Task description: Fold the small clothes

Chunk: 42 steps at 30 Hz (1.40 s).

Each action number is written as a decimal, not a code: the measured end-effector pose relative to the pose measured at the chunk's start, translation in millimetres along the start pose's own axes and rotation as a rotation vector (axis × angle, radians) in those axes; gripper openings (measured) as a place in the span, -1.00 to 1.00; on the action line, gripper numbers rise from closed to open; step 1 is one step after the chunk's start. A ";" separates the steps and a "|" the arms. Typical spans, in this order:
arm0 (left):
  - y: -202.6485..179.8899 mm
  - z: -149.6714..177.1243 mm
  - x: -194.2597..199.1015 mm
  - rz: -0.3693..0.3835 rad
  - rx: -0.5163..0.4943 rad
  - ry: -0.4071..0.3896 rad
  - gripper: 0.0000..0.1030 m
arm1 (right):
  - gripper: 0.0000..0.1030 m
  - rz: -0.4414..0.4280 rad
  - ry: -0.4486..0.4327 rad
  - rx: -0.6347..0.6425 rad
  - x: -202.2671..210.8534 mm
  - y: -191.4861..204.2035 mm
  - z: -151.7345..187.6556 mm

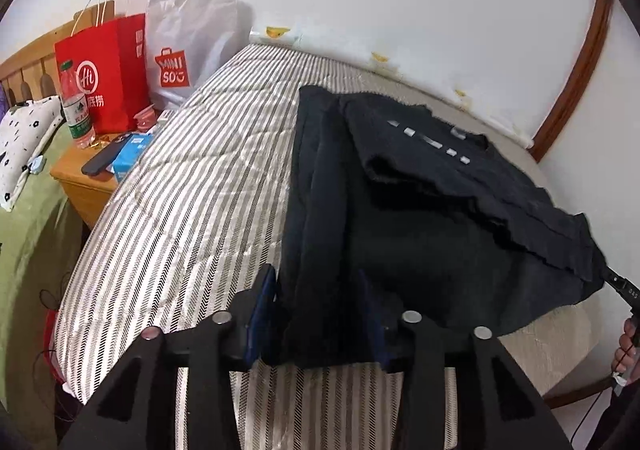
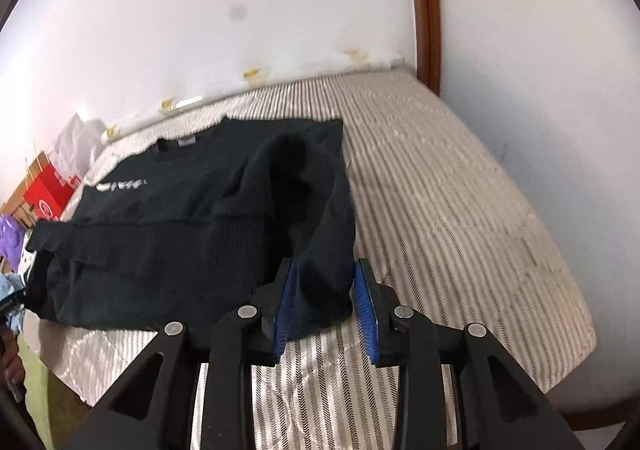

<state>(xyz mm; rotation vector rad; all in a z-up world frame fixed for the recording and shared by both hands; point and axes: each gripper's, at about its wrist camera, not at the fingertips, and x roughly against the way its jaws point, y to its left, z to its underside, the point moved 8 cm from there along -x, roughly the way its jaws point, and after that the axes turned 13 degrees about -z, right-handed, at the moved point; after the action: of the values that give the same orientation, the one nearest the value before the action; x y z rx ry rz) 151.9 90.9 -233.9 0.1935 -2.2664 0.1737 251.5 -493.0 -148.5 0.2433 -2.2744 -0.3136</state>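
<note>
A black T-shirt with pale lettering lies partly folded on the striped mattress. Its near left edge hangs between the blue pads of my left gripper; the jaws stand apart and do not pinch it. In the right wrist view the same T-shirt has its near right corner between the pads of my right gripper, which are also parted and loose on the cloth. The right gripper's tip shows at the shirt's far corner in the left wrist view.
A wooden nightstand at the left holds a water bottle, a phone, a red paper bag and a white bag. A green bedcover lies beside it. The wall runs along the mattress's far side.
</note>
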 end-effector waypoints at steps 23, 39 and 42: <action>-69.7 -16.1 -19.4 0.087 -0.102 0.000 -0.11 | -0.45 -0.164 0.144 0.049 -61.5 78.2 41.1; -90.4 -82.9 -69.7 0.085 -0.092 -0.010 -0.11 | -0.47 -0.198 0.097 0.038 -122.3 78.7 -40.4; -94.2 -103.8 -80.6 0.084 -0.081 -0.016 -0.11 | -0.46 -0.184 0.076 0.033 -142.1 73.5 -64.9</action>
<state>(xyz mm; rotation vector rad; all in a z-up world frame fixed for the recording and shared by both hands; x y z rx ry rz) 299.1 25.0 -223.0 0.0570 -2.2944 0.1247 387.9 -393.6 -184.9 0.4760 -2.1876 -0.3561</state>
